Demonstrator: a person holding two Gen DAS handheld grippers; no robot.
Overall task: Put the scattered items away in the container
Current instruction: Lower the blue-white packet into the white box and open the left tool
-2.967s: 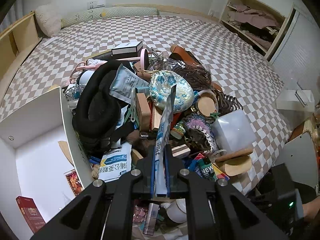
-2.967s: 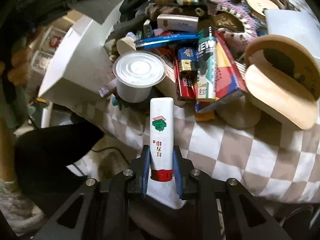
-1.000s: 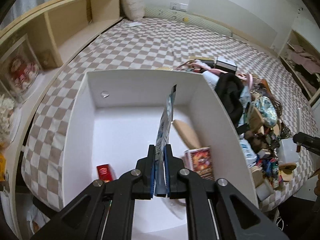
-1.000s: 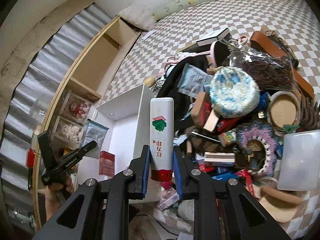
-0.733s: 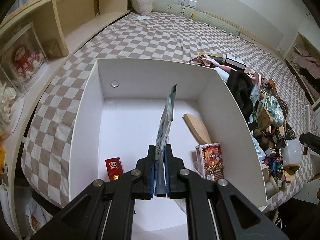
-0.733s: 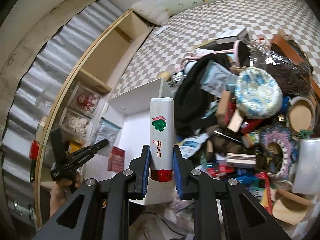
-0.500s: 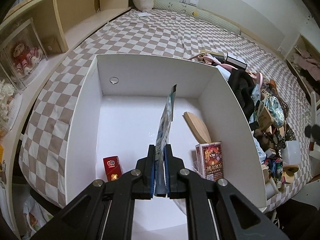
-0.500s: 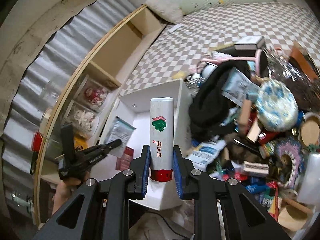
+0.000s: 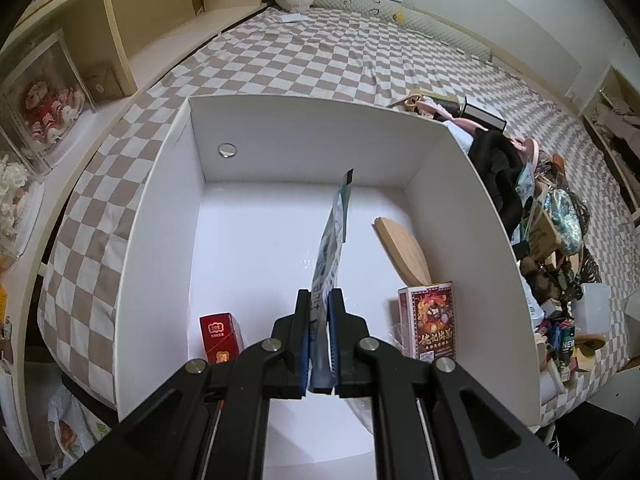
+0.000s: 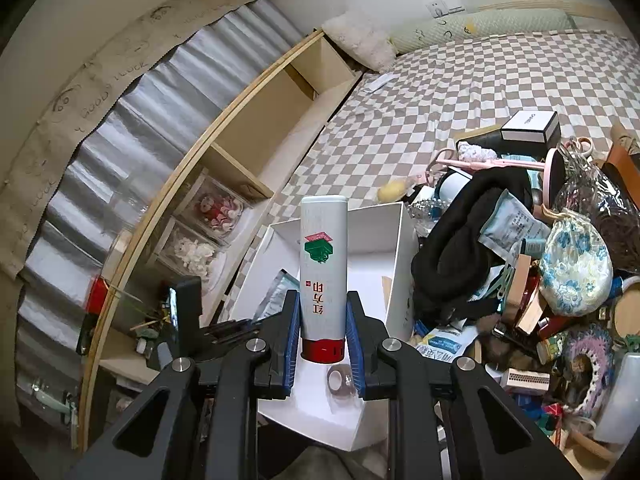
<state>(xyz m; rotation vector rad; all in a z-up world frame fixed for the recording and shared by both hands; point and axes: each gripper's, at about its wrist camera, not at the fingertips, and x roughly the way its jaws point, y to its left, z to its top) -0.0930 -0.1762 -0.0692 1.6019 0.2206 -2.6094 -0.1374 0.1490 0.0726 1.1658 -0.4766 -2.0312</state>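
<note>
Blue-padded, your left gripper pinches a flat foil sachet above the white box; your right gripper clamps a white tube. Beyond, clutter lies heaped on the checkered bed.

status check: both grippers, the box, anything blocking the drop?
Left gripper shut on flat packet, above white box. Right gripper shut on white tube, beside the box. Drop zone unobstructed; box floor mostly bare.
</note>
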